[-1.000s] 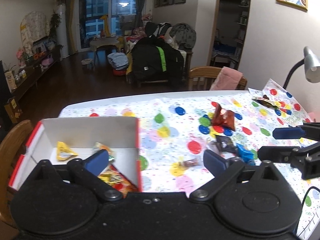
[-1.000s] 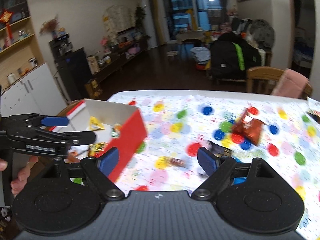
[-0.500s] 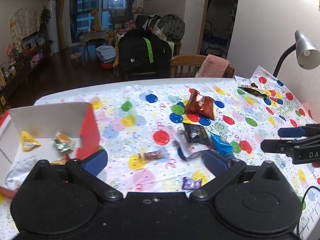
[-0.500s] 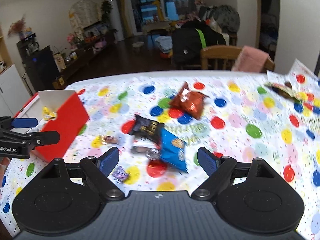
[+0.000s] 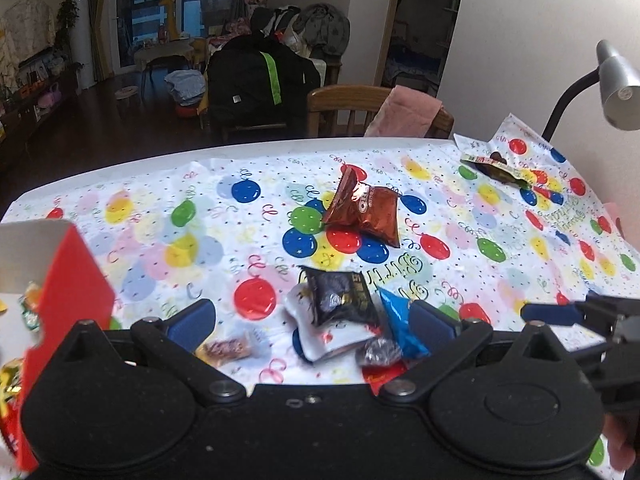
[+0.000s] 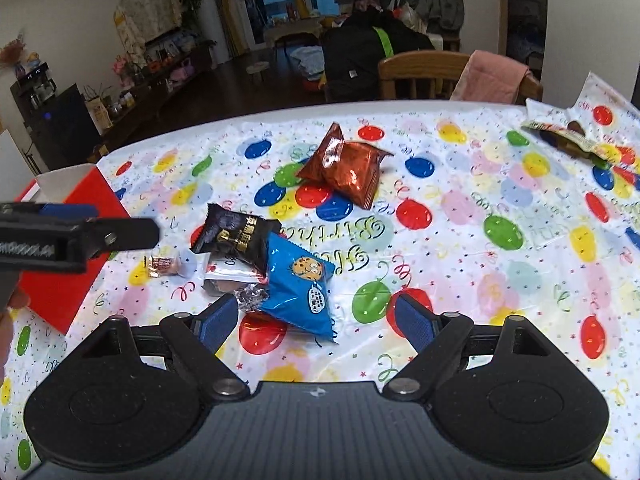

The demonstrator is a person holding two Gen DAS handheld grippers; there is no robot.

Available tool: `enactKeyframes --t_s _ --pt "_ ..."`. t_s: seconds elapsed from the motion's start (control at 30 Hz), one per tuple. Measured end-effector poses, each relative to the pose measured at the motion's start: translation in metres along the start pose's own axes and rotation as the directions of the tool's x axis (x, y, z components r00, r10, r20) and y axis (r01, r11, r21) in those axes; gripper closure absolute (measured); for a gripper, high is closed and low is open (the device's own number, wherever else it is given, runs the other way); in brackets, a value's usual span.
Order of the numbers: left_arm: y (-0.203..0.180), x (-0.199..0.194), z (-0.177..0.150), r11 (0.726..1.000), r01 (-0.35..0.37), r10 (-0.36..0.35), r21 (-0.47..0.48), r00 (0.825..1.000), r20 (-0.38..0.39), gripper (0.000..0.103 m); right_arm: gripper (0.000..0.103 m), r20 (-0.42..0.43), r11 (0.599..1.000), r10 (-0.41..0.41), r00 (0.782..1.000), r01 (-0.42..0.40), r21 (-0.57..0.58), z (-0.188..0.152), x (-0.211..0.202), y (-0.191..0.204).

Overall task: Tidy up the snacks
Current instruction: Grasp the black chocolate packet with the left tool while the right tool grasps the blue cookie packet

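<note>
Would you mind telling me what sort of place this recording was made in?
Most likely a home's dining and living area: a table under a balloon-print party cloth, wooden chairs, and a balcony door beyond.

Left gripper (image 5: 310, 320): now swung right off the red box (image 5: 68, 280), over the snack pile (image 5: 340, 312).
Right gripper (image 6: 316, 320): closer above the blue cookie packet (image 6: 300, 288).
Box: now far left.
</note>
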State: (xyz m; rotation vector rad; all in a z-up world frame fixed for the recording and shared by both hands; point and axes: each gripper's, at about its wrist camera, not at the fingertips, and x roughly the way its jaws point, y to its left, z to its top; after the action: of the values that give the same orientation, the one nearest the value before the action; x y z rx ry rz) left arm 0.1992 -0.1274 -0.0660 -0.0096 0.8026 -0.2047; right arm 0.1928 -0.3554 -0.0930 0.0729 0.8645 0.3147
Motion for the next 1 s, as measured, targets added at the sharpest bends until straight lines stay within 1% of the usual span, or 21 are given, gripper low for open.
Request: enactKeyframes --t_s 0.13,0.23,0.3,0.37,0.5,0.57,0.63,0.67,0.8,0.87,0.97,1.0 --pt "-0.01 0.023 0.006 1.0 -0.01 0.01 0.022 1.0 -0.022 0.001 0.017 -0.019 1.0 0.003 1.0 -0.003 0.003 0.002 0.015 -0.003" --pt "-0.015 0.04 0.01 0.999 -0.022 0.023 0.035 0.999 -0.046 0.005 0.017 -0.034 1.0 0.014 0.999 -0.013 0.027 0.007 0.027 -0.008" --pt "-0.016 0.051 0.012 0.999 -0.027 0.029 0.033 0.998 -0.063 0.006 0.017 -0.043 0.999 0.018 0.999 -0.016 0.046 0.009 0.034 -0.011" --pt "-0.016 0.06 0.014 0.999 -0.03 0.033 0.029 0.996 -0.08 0.01 0.017 -0.053 0.998 0.019 0.998 -0.016 0.056 0.01 0.041 -0.011" --pt "-0.017 0.074 0.016 0.999 -0.031 0.034 0.027 0.994 -0.107 0.013 0.017 -0.068 0.998 0.036 0.997 -0.032 0.052 0.012 0.053 -0.009" --pt "-0.018 0.08 0.015 0.999 -0.034 0.037 0.029 0.992 -0.118 0.019 0.017 -0.067 0.998 0.045 0.997 -0.042 0.051 0.013 0.056 -0.007" --pt "-0.018 0.085 0.015 1.0 -0.023 0.025 0.022 0.991 -0.133 0.024 0.018 -0.069 0.997 0.057 0.996 -0.053 0.055 0.014 0.06 -0.006" --pt "-0.017 0.087 0.015 1.0 -0.019 0.022 0.018 0.99 -0.139 0.026 0.022 -0.071 0.996 0.063 0.995 -0.059 0.062 0.014 0.062 -0.006" --pt "-0.019 0.092 0.014 1.0 -0.016 0.02 0.026 0.988 -0.15 0.031 0.028 -0.09 0.992 0.081 0.993 -0.071 0.104 0.015 0.071 -0.009" --pt "-0.019 0.093 0.014 1.0 -0.011 0.015 0.025 0.989 -0.15 0.035 0.035 -0.097 0.99 0.088 0.991 -0.077 0.119 0.015 0.074 -0.009" --pt "-0.02 0.092 0.014 1.0 0.003 0.001 0.025 0.989 -0.149 0.043 0.043 -0.105 0.987 0.108 0.989 -0.093 0.134 0.014 0.077 -0.009" --pt "-0.02 0.092 0.014 1.0 0.006 -0.001 0.028 0.989 -0.148 0.045 0.044 -0.106 0.986 0.11 0.988 -0.095 0.137 0.014 0.077 -0.009"
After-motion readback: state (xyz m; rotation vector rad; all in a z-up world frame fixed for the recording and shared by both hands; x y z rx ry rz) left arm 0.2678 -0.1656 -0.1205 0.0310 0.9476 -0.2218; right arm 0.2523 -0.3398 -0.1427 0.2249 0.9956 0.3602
